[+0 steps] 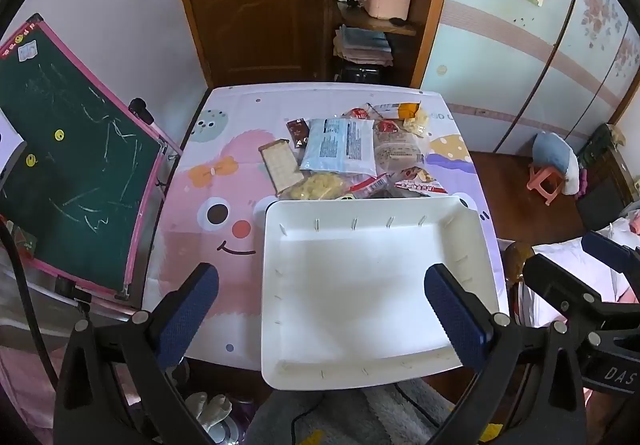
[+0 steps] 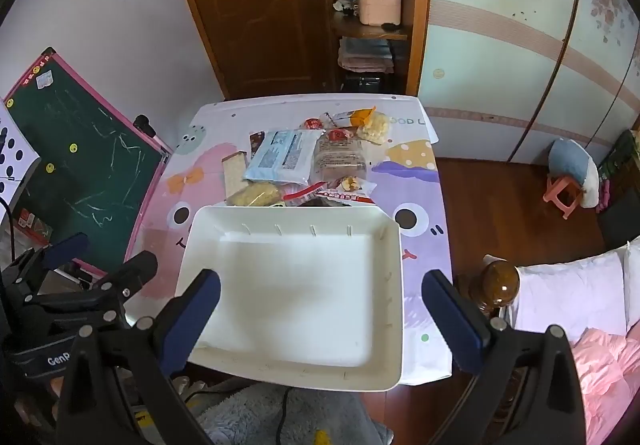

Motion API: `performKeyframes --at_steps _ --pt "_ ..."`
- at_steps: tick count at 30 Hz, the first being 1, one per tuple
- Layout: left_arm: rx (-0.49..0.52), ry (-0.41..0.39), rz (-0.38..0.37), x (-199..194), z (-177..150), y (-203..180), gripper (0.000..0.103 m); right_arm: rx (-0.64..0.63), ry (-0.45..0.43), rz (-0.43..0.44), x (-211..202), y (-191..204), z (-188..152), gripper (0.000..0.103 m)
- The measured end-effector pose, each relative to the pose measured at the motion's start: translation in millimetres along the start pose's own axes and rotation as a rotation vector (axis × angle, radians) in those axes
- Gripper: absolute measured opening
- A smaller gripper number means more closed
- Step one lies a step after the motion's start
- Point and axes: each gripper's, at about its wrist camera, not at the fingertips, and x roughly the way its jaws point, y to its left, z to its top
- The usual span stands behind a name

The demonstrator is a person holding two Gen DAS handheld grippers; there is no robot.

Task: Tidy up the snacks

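A pile of snack packets lies on the far half of the table: a large pale blue bag [image 1: 340,145] [image 2: 286,155], a cracker pack [image 1: 281,165] [image 2: 233,173], a yellow snack bag [image 1: 320,185] [image 2: 254,195], a brown bread pack [image 2: 340,161] and red-white packets [image 1: 420,183] [image 2: 332,193]. An empty white bin [image 1: 474,241] [image 2: 394,285] stands in front of the pile and overhangs the near edge. My left gripper [image 1: 322,317] is open and empty above the bin's near left. My right gripper [image 2: 322,319] is open and empty above the bin's near side.
The table wears a cartoon cloth [image 1: 216,213] [image 2: 424,205]. A green chalkboard easel [image 1: 72,165] [image 2: 88,165] leans at the left. A bed with a brown post [image 2: 500,281] stands at the right. A pink stool [image 1: 546,183] [image 2: 562,195] sits on the floor.
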Motion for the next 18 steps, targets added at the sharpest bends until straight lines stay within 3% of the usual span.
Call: performKeyframes --at_steps 18 --pt "-0.019 -0.008 0.008 -5 -3 -2 0.102 -0.029 -0.040 0.014 -7 0 1 0.101"
